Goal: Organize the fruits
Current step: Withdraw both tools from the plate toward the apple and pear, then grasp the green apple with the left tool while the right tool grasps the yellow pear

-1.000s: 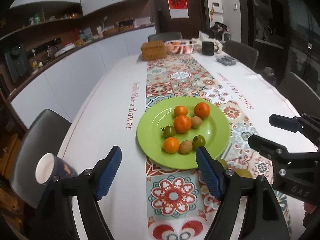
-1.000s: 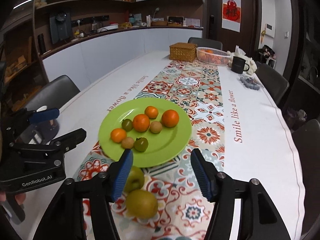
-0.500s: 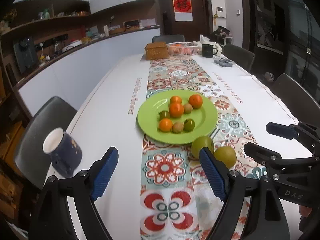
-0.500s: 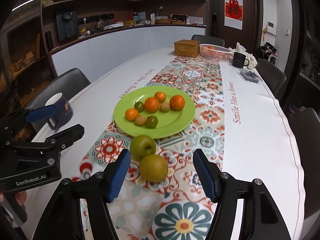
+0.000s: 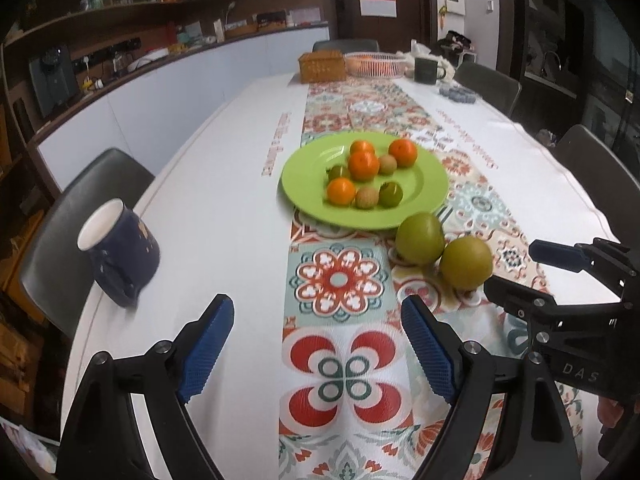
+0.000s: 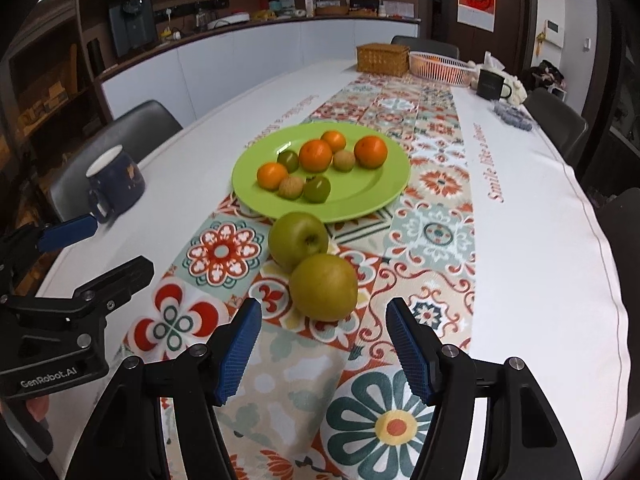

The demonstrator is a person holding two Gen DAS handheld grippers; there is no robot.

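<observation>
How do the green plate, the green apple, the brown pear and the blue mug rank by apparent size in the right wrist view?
1. green plate
2. brown pear and green apple: look alike, and the pear is nearer, so unranked
3. blue mug, though it stands farther away

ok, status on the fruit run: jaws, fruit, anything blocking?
Left gripper and right gripper both open, empty. Green apple and pear on the runner, off the green plate, touching. Nothing between right jaws and pear.
</observation>
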